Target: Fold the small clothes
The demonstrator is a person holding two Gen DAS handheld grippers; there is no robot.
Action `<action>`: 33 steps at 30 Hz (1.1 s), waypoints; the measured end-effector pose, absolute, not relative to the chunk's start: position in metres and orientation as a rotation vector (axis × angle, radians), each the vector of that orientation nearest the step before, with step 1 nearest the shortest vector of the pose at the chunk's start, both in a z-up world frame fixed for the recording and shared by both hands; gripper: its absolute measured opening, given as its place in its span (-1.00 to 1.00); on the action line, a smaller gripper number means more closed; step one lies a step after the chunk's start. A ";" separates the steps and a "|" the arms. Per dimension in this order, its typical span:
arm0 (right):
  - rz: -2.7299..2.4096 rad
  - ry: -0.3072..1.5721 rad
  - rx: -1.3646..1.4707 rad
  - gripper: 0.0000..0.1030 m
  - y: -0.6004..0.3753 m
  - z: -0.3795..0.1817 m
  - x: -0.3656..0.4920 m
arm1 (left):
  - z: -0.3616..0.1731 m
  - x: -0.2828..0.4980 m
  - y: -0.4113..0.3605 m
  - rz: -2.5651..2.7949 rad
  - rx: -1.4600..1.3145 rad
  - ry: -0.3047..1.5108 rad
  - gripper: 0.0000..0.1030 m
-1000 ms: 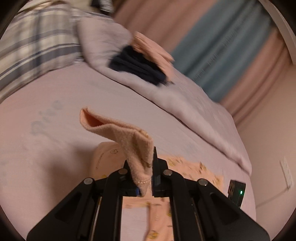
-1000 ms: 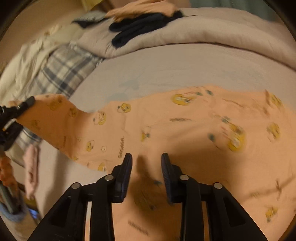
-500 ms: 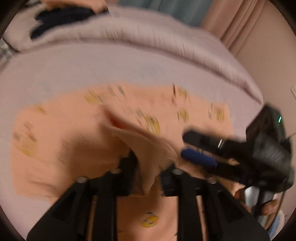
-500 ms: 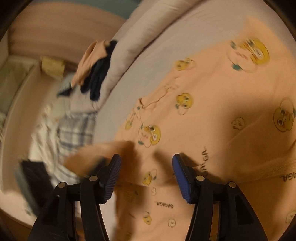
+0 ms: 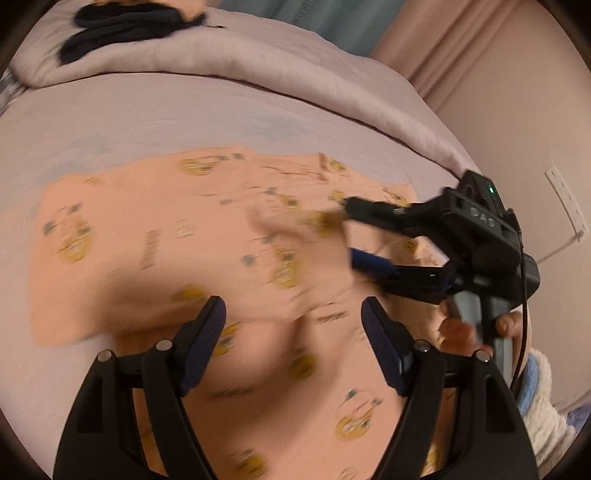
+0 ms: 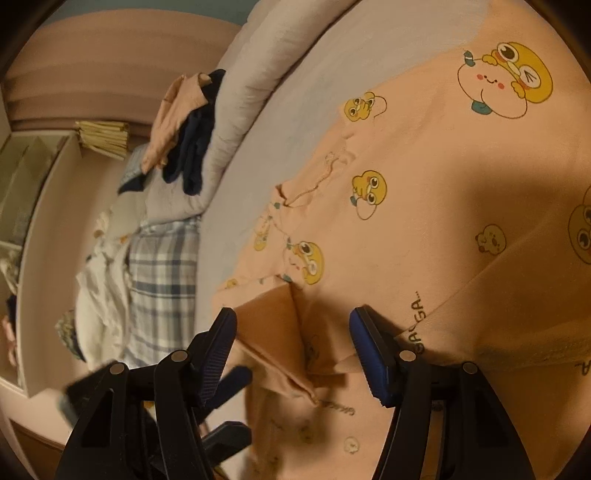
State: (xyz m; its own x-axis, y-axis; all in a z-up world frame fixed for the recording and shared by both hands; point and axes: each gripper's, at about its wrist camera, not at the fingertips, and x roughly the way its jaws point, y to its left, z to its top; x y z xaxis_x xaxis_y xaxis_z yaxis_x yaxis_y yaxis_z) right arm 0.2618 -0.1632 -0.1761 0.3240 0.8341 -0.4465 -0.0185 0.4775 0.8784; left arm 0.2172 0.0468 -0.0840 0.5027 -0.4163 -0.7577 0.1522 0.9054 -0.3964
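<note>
A peach garment [image 5: 147, 221] printed with yellow cartoon figures lies spread on the pale bed sheet [image 5: 110, 122]. My left gripper [image 5: 293, 306] hovers over its near part. Its jaws are opening, and the pads press on nothing. A blurred fold of the fabric lies just beyond the fingertips. My right gripper [image 5: 349, 229] comes in from the right, held by a hand [image 5: 458, 332], and stands open over the same fold. In the right wrist view the right gripper [image 6: 293, 317] straddles a turned-over flap [image 6: 269, 325] of the garment [image 6: 424, 166] without pinching it.
A rolled pale quilt [image 5: 258, 62] runs along the far side of the bed with dark navy clothes [image 5: 122, 26] on it. A plaid cloth [image 6: 162, 266] and white laundry lie beyond the garment's end. Curtains and a wall socket [image 5: 565, 199] are at the right.
The left gripper let go of the peach cuff that it held up, dropped toward the garment and opened. The right gripper widened and rolled; the fold now lies on the garment.
</note>
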 end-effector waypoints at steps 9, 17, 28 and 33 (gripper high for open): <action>0.642 1.112 0.709 0.25 -0.134 -0.165 0.256 | -0.096 0.177 0.117 -0.168 -0.407 0.983 0.47; 0.544 1.016 0.329 -0.80 -0.092 -0.131 0.250 | -0.101 0.148 0.158 -0.079 -0.492 0.974 0.47; 0.369 0.841 0.347 -0.80 -0.181 -0.077 0.254 | -0.102 0.155 0.153 -0.090 -0.464 0.993 0.47; 0.350 0.914 0.387 -0.80 -0.198 -0.101 0.262 | -0.106 0.175 0.141 -0.077 -0.394 1.012 0.47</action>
State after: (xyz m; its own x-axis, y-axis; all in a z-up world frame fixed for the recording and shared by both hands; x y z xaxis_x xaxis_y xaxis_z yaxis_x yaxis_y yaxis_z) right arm 0.2619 -0.1976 -0.1013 0.5639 0.4500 -0.6925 -0.1282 0.8761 0.4649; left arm 0.1754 0.1407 -0.1058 0.5337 -0.2433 -0.8099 -0.1174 0.9271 -0.3559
